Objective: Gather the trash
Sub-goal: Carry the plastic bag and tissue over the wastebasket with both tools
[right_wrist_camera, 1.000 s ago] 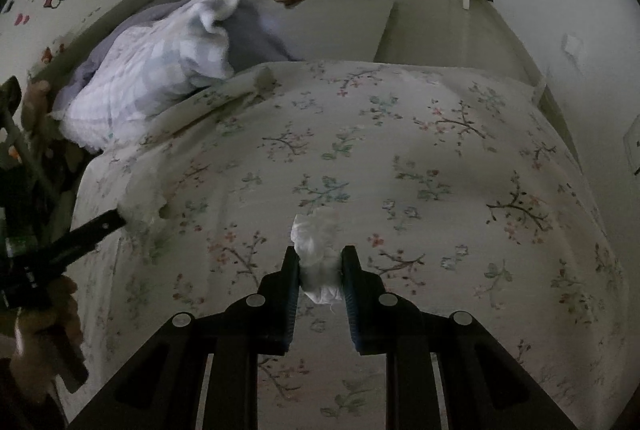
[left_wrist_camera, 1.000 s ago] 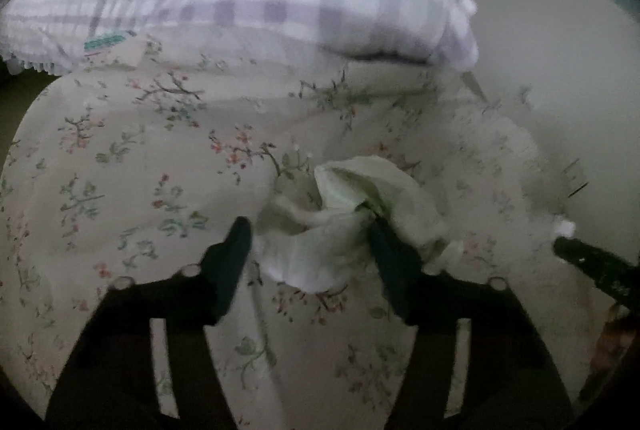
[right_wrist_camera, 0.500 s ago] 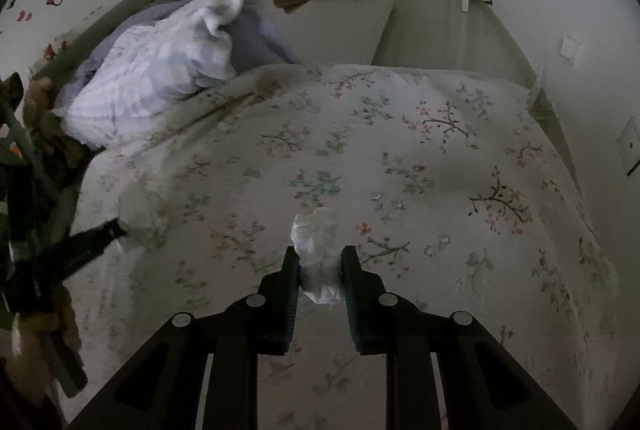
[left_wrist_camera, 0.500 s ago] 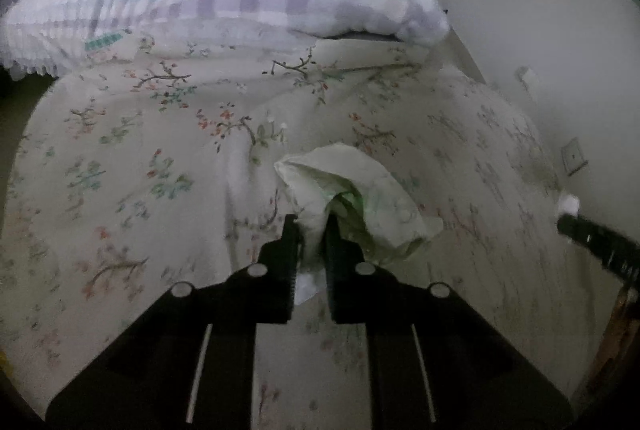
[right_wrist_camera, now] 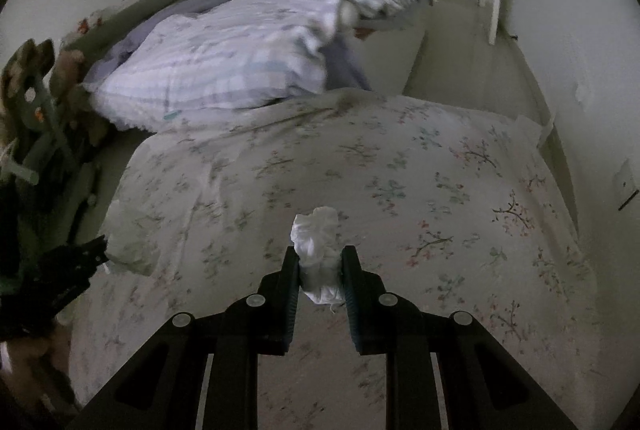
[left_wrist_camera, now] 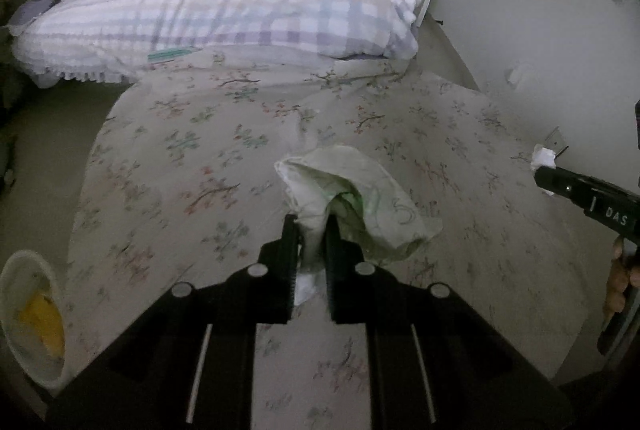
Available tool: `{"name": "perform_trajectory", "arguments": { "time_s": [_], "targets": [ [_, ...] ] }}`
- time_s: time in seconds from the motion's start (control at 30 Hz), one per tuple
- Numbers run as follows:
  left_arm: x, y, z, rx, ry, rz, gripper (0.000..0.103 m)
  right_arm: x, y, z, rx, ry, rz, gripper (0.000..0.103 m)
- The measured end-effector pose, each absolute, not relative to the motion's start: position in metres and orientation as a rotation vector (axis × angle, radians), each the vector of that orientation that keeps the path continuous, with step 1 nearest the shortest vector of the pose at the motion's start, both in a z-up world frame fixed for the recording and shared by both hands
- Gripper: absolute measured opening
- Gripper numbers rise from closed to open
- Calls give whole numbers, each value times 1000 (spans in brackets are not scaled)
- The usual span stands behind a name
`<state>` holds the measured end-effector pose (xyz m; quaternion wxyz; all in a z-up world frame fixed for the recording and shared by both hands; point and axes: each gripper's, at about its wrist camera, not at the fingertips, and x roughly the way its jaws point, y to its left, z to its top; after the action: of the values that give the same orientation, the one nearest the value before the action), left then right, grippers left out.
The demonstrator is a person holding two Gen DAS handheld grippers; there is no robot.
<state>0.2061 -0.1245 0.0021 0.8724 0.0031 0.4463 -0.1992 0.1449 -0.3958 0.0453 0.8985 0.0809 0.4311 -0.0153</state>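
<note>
My left gripper is shut on a pale crumpled wrapper with green print, held up above the floral bedspread. In the right wrist view my right gripper is shut on a crumpled white tissue, also lifted off the bed. The right gripper with its tissue shows at the right edge of the left wrist view. The left gripper with the wrapper appears at the left edge of the right wrist view.
A white bin holding something yellow stands at the lower left, beside the bed. A plaid quilt lies piled at the head of the bed. A white wall runs along the bed's right side. Plush toys sit at the left.
The left gripper closed on the wrapper and lifted it off the bedspread. Both grippers rose and drew back from the bed, and the bin came into view at the lower left.
</note>
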Motion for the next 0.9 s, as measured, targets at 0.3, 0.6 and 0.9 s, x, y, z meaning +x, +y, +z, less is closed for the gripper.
{"name": "perform_trajectory", "arguments": {
  "time_s": [0.3,0.6,0.9],
  "targets": [
    [167,-58,16,-24,883,-365,13,137,-336,50,112,886,24,21],
    [147,16,5,-101,875,-270,14,145,-261,43,62,904,142,21],
    [140,81,2,-151,879,-148,14,160,-195,27,42,935,220,21]
  ]
}}
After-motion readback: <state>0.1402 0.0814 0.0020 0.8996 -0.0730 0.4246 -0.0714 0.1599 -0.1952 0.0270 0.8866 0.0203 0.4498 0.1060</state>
